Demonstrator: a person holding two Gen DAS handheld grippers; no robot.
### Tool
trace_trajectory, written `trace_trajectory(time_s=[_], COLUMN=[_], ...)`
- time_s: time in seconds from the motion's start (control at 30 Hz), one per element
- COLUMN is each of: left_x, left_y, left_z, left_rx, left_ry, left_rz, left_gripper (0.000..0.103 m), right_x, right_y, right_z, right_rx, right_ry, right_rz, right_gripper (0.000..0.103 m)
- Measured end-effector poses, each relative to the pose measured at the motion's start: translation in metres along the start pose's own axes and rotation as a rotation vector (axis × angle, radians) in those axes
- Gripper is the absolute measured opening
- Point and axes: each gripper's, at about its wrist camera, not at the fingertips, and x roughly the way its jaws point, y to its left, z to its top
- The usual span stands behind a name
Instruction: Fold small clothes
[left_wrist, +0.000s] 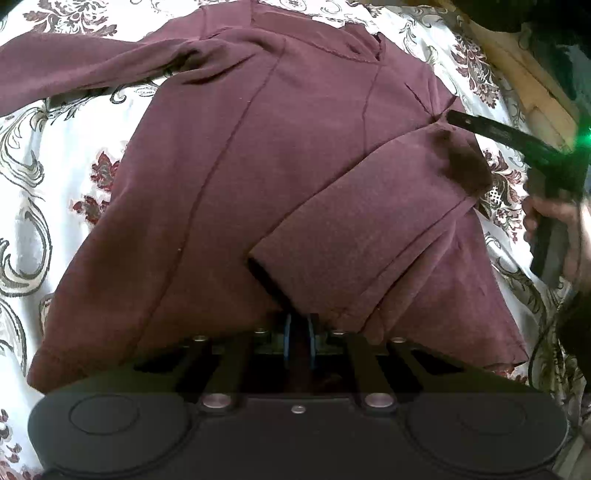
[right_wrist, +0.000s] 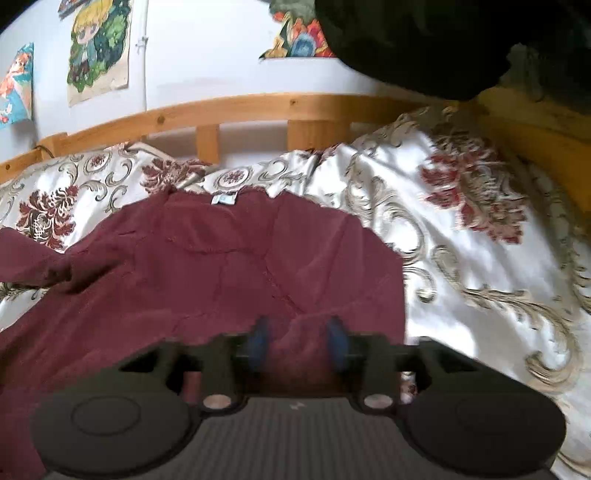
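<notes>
Sweater: maroon, long-sleeved, spread on the patterned bedspread, neck end toward the wooden bed rail.

Right sleeve is already laid diagonally over the body, cuff near the hem. Left sleeve lies stretched out to the side, not yet folded.

Left gripper: fingers clenched almost together at the hem by the cuff, with dark fabric apparently pinched between them.

Right gripper: blue pads apart, fabric bunched up between them but not squeezed, so released. In the left wrist view it sits at the sweater's right shoulder.

Step, as I judge it: finishing the right-sleeve fold.
- Keep the left pinch low and steady as an anchor.
- Right should clear the cloth before moving, or it drags the shoulder crease.
- Flatten the shoulder bump, then mirror the fold with the left sleeve.

Counts: one sweater, two sleeves (one folded, one out), two grippers, one neck label, at least three posters on the wall.
</notes>
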Motion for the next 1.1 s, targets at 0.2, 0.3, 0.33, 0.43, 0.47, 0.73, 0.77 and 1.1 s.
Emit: trace_trajectory(time_s=[0.2,0.3,0.33,0.43,0.47,0.73,0.77,1.1], left_x=[0.000,-0.001,-0.002,-0.012,-0.019,-0.078,-0.085,-0.152], left_y=[0.009,0.008,0.008,0.012,0.015,0.065,0.073,0.198], left_z=[0.000,0.000,0.000,0.000,0.000,0.008,0.008,0.031], left_rx=[-0.060,-0.073,-0.078,-0.114,-0.128,-0.239,-0.255,-0.593], left_ry=[-0.003,-0.005,-0.006,-0.027,-0.049,-0.265,-0.296,-0.591], left_rz=[-0.032,-0.031,-0.034,-0.046,-0.051,0.110,0.170,0.469], left_gripper=[0.011,0.012,0.016,0.032,0.040,0.091,0.093,0.100], right_x=[-0.029,-0.018,-0.018,-0.026,-0.032,-0.068,-0.073,-0.092], right_y=[-0.008,-0.003,0.000,0.006,0.006,0.033,0.041,0.080], right_z=[-0.035,-0.054,-0.056,-0.051,-0.050,-0.037,-0.035,-0.042], right_rx=[0.037,0.012,-0.014,-0.013,0.011,0.061,0.045,0.201], right_ry=[0.059,0.122,0.110,0.101,0.093,0.030,0.018,-0.010], right_rz=[-0.045,-0.067,-0.078,-0.081,-0.071,0.064,0.082,0.145], right_gripper=[0.063,0.062,0.062,0.063,0.064,0.094,0.098,0.103])
